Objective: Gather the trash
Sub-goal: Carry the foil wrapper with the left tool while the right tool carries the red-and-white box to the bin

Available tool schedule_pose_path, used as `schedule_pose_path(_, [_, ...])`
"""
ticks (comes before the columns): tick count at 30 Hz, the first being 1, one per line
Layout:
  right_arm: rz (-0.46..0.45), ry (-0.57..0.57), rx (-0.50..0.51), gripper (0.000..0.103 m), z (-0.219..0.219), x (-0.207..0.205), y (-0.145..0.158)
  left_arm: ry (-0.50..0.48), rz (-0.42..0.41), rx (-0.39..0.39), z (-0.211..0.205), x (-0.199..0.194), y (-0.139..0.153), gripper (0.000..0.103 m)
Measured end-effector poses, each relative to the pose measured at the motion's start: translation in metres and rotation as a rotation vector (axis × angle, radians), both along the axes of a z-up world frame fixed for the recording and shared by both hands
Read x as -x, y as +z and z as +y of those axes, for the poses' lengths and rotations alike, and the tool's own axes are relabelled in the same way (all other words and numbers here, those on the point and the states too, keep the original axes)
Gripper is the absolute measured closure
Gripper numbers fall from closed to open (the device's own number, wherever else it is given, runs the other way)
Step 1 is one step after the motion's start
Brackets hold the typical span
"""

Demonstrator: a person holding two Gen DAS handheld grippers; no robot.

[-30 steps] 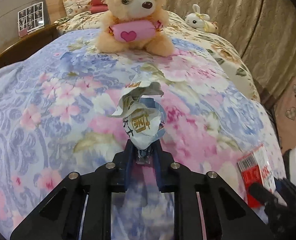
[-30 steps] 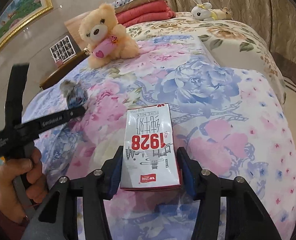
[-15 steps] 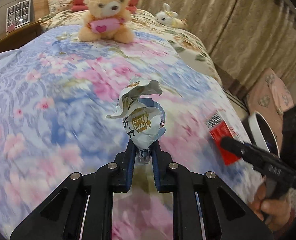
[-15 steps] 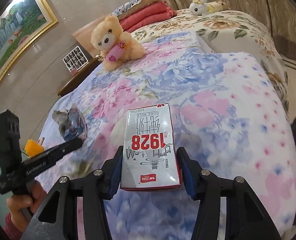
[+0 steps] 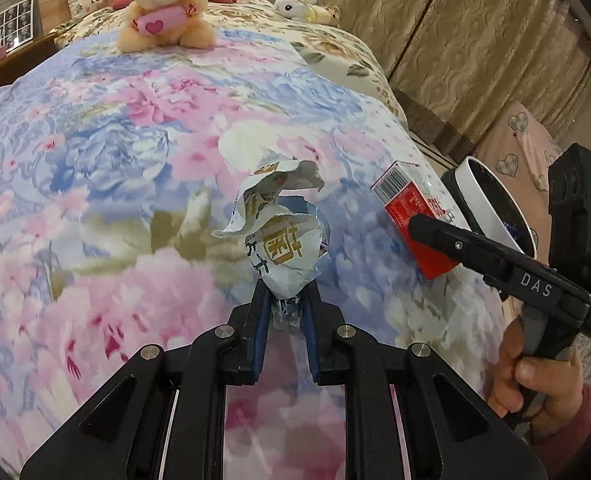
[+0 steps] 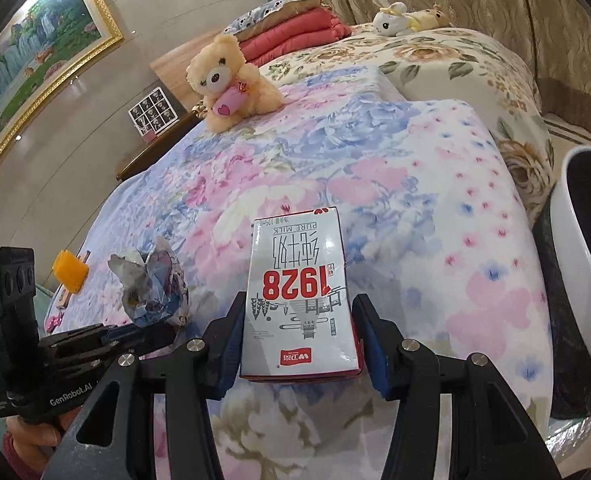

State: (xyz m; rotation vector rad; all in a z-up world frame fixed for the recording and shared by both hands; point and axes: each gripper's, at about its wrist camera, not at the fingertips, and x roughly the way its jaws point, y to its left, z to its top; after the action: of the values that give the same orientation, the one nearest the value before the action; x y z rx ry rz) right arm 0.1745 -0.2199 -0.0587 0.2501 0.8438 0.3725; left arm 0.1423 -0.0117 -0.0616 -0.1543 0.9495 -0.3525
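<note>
The trash is two pieces, one in each gripper. The wrapper [image 5: 285, 240], crumpled white with printed characters, is pinched at its lower end between the blue pads [image 5: 260, 332] of the left gripper [image 5: 286, 312], whose fingers are pressed nearly together on it; it stands up above the quilt [image 5: 115, 152]. The carton [image 6: 299, 300], white with "1928" and "PURE MILK" printed upside down and a red underside, is clamped flat between the pads of the right gripper [image 6: 298, 340], held by its sides over the quilt. In the left view the carton [image 5: 413, 220] shows its red side and a barcode at the tip of the right gripper [image 5: 419, 228], just beside the bin [image 5: 483, 200].

The quilt is floral, pink and blue, spread over a bed. Farther back lies a cream cover with brown flowers [image 6: 435, 60]. A bear [image 6: 225, 80] holding a pink heart cushion sits on the quilt, and a bunny [image 6: 393, 20] lies on the cream cover. Red folded blankets [image 6: 295, 34] under a pillow sit at the head. Beige curtains [image 5: 475, 40] hang along one side; a gold-framed painting [image 6: 35, 80] hangs on the opposite wall. A photo sheet [image 6: 153, 114] stands on a wooden stand beside the bed.

The bin is white-rimmed and dark inside, cut off by the frame edge in the right view [image 6: 567, 260], so its contents are hard to make out. A small orange thing [image 6: 69, 276] sits at the quilt's near edge; what it is cannot be told. Only part of each hand shows: the right hand [image 5: 535, 376] and the left hand [image 6: 31, 440].
</note>
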Motion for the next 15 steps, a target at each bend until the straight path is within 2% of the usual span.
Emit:
schedule_pose_path(5, [-0.011,-0.005,-0.007,0.051,-0.006,0.01,0.002,-0.002,-0.01,-0.02,-0.005,0.006,0.002,0.088])
schedule_pose_path(9, [-0.011,-0.016,0.002,0.05,-0.008,0.012,0.001,0.02,-0.009,-0.024,-0.002,0.008,0.002,0.083])
schedule_pose_path(12, [0.002,-0.027,0.008,0.049,-0.011,0.011,-0.006,0.053,-0.011,-0.012,0.004,0.014,0.001,0.06])
schedule_pose_path(13, [0.006,-0.028,0.006,0.049,-0.012,0.011,-0.007,0.064,-0.014,-0.01,0.005,0.016,0.0,0.055])
schedule_pose_path(14, [0.018,-0.031,0.0,0.048,-0.013,0.01,-0.009,0.083,-0.015,-0.013,0.007,0.018,0.0,0.043])
schedule_pose_path(15, [0.028,-0.034,-0.005,0.048,-0.013,0.009,-0.01,0.105,-0.024,-0.022,0.008,0.02,0.0,0.038])
